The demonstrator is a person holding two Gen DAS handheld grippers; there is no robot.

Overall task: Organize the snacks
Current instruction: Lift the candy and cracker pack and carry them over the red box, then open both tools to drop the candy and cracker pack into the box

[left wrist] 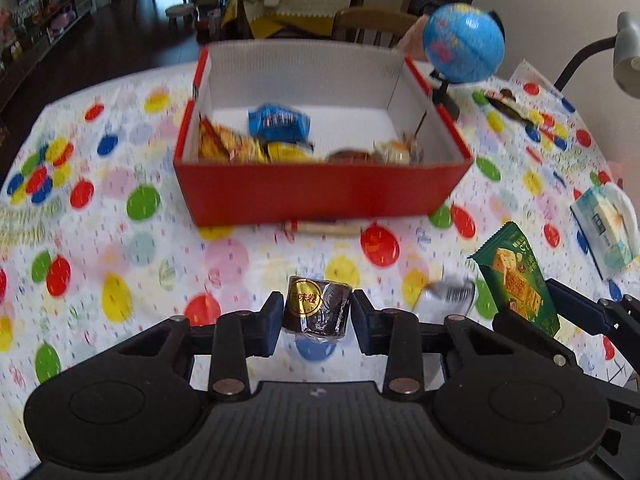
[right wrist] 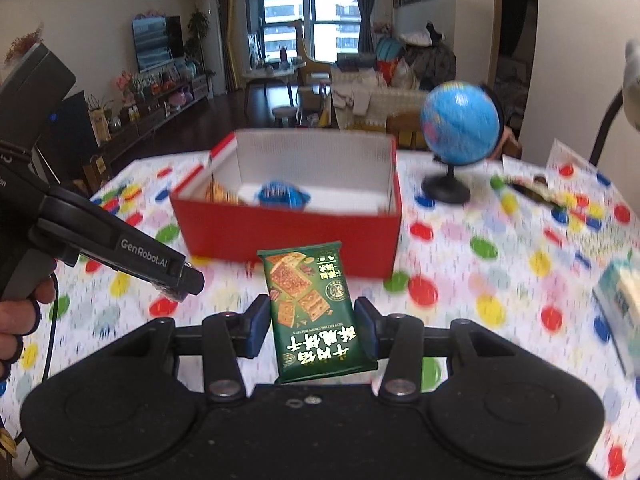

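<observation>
A red box [left wrist: 320,192] with white inner walls stands on the dotted tablecloth and holds several snack packs, among them a blue pack [left wrist: 279,122]. My left gripper [left wrist: 316,314] is shut on a dark chocolate roll with a gold label [left wrist: 316,312], held above the cloth in front of the box. My right gripper [right wrist: 314,326] is shut on a green biscuit pack [right wrist: 312,312], also in front of the red box [right wrist: 288,236]. The green pack also shows in the left wrist view [left wrist: 518,280], to the right of my left gripper. The left gripper's body shows in the right wrist view [right wrist: 120,256].
A blue globe [left wrist: 464,48] on a black stand sits right of the box. A snack stick [left wrist: 324,227] lies against the box's front wall. A silver wrapper [left wrist: 448,296], a tissue pack [left wrist: 608,228] and more snacks [left wrist: 516,110] lie at the right. A grey lamp [left wrist: 628,56] stands far right.
</observation>
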